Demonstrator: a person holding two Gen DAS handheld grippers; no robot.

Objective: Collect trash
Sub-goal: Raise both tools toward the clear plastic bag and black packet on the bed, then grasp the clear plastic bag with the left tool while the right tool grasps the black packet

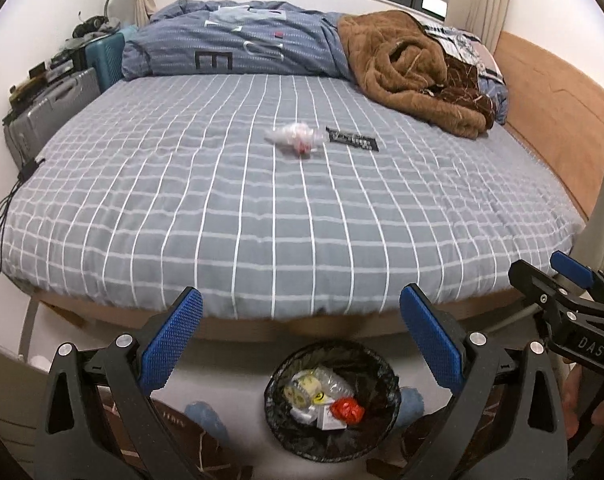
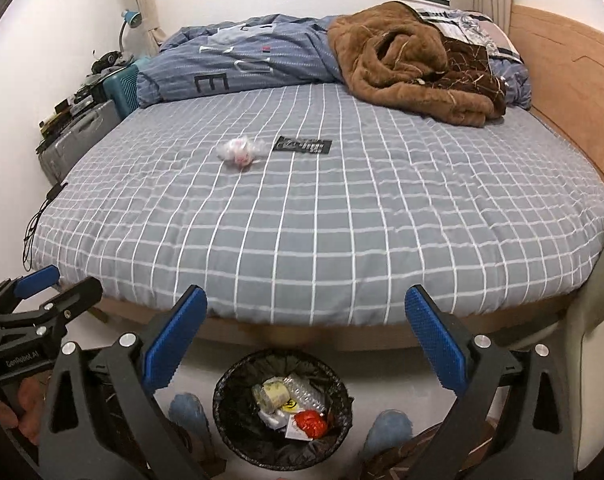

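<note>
A crumpled clear plastic wrapper with red marks (image 1: 296, 139) (image 2: 241, 151) and a flat black packet (image 1: 352, 141) (image 2: 303, 145) lie side by side mid-bed on the grey checked sheet (image 1: 262, 216) (image 2: 322, 220). A black-lined trash bin (image 1: 332, 400) (image 2: 282, 406) stands on the floor at the bed's foot, holding several pieces of trash. My left gripper (image 1: 301, 340) is open and empty above the bin. My right gripper (image 2: 306, 338) is open and empty above the bin too. Each gripper shows at the edge of the other's view (image 1: 562, 292) (image 2: 34, 300).
A folded blue duvet (image 1: 238, 40) and a brown blanket (image 1: 414, 80) are piled at the head of the bed. Suitcases (image 1: 54, 108) and clutter stand along the left wall. A wooden headboard (image 1: 562, 108) runs along the right. Blue slippers (image 2: 186, 412) flank the bin.
</note>
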